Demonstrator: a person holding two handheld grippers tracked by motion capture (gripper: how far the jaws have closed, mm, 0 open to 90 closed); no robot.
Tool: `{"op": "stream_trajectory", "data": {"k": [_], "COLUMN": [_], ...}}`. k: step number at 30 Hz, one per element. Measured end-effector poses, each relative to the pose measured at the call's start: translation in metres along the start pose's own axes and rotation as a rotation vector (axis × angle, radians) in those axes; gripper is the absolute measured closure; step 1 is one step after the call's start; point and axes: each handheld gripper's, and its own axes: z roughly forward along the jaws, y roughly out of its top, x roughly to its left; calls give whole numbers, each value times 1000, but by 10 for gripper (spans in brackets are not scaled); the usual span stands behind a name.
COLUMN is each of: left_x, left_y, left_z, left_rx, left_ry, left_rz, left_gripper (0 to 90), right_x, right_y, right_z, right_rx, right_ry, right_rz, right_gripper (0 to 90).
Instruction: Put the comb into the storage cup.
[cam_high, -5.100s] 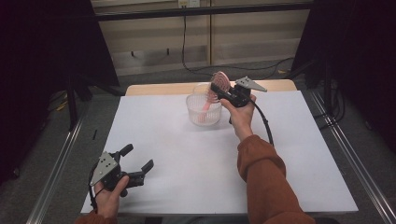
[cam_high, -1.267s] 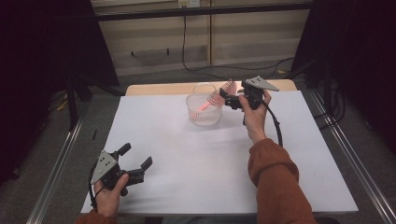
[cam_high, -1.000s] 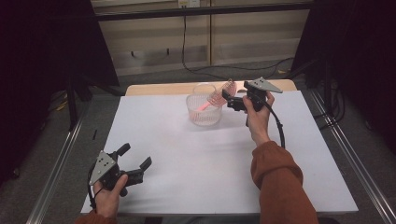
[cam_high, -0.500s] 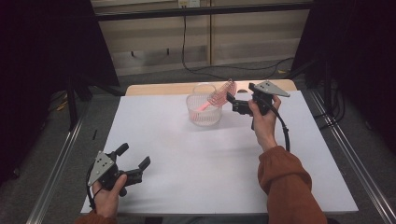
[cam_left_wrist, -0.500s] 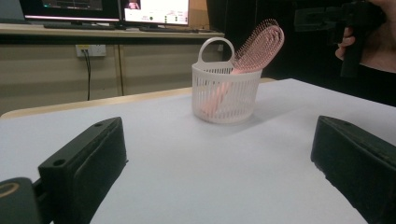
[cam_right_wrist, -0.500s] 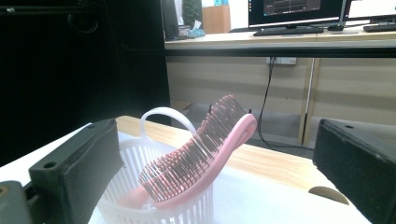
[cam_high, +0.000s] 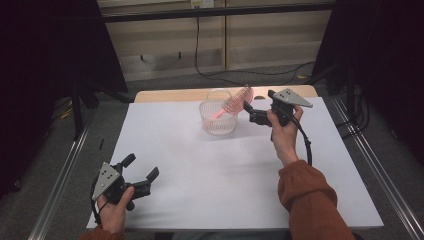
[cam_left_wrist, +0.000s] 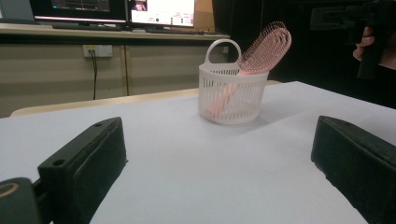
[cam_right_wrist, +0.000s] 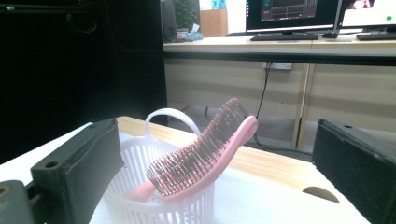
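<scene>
- White basket (cam_high: 218, 117) stands on the white desk (cam_high: 240, 175), toward 12 o'clock from desk centre in the high view; upright, loop handle at its far rim.
- Pink hairbrush (cam_high: 235, 103) sits in the basket, handle down inside, bristled head leaning out over the rim toward 2 o'clock.
- Right tool (cam_high: 248, 112): held above the desk at 3 o'clock of the basket, just beside the brush head. Jaws spread wide, gripping nothing; right gripper view shows the hairbrush (cam_right_wrist: 205, 151) and basket (cam_right_wrist: 156, 196) between them, not touched.
- Left tool (cam_high: 141, 172): at 7 o'clock of the desk, near the front edge, well apart from the basket. Jaws wide apart, empty; left gripper view looks across bare desk to the basket (cam_left_wrist: 232, 98) and hairbrush (cam_left_wrist: 261, 49).
</scene>
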Motion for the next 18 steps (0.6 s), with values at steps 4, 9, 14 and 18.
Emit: {"op": "stream_trajectory", "data": {"k": [4, 9, 14, 18], "left_x": [1, 0, 0, 2], "left_y": [0, 1, 0, 1], "left_z": [0, 2, 3, 4], "left_rx": [4, 7, 13, 10], "left_ry": [-2, -8, -16, -12], "left_rz": [0, 5, 6, 1], "left_gripper": [33, 33, 33, 33], "right_x": [-1, 1, 2, 4], "right_y": [0, -4, -11, -14], "right_z": [-2, -5, -11, -15], "right_rx": [5, 9, 12, 8], "right_ry": [-9, -16, -3, 2], "right_rz": [-7, -8, 4, 8], "right_gripper": [4, 0, 0, 0]}}
